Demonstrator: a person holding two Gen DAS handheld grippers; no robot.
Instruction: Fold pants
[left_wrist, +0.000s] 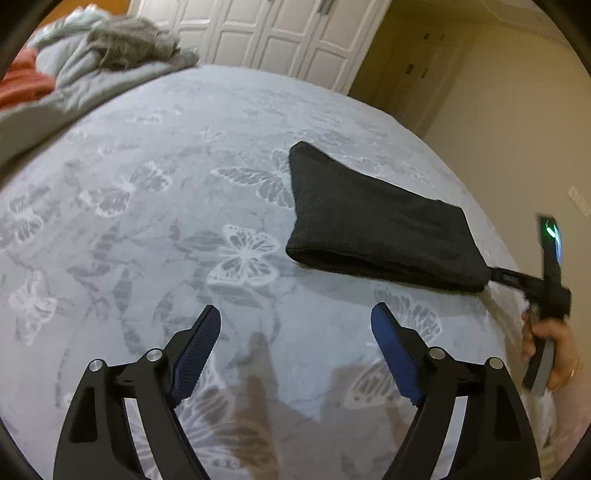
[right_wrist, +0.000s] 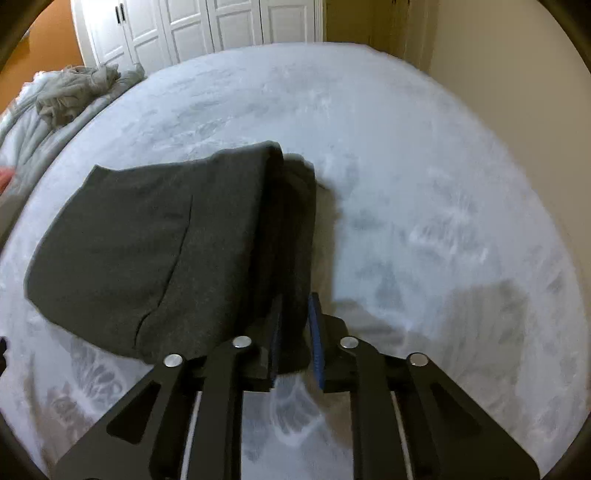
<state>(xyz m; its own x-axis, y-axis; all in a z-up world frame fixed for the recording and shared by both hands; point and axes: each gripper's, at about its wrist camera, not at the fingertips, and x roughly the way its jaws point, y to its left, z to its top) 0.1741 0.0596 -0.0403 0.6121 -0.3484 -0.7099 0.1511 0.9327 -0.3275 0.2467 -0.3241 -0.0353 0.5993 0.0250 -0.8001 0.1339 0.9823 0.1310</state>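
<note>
The dark grey pants (left_wrist: 376, 221) lie folded into a compact bundle on the bed, right of centre in the left wrist view. My left gripper (left_wrist: 295, 321) is open and empty, hovering over bare bedspread to the left of the pants. My right gripper (right_wrist: 295, 314) is shut on the near edge of the pants (right_wrist: 166, 251) and lifts that edge slightly. In the left wrist view the right gripper (left_wrist: 498, 278) reaches the bundle's right corner, held by a hand.
The bed carries a pale blue bedspread with white butterflies (left_wrist: 184, 184). A heap of grey and orange bedding (left_wrist: 92, 55) lies at the far left. White wardrobe doors (left_wrist: 277, 33) stand behind the bed, and a beige wall (left_wrist: 517, 129) to the right.
</note>
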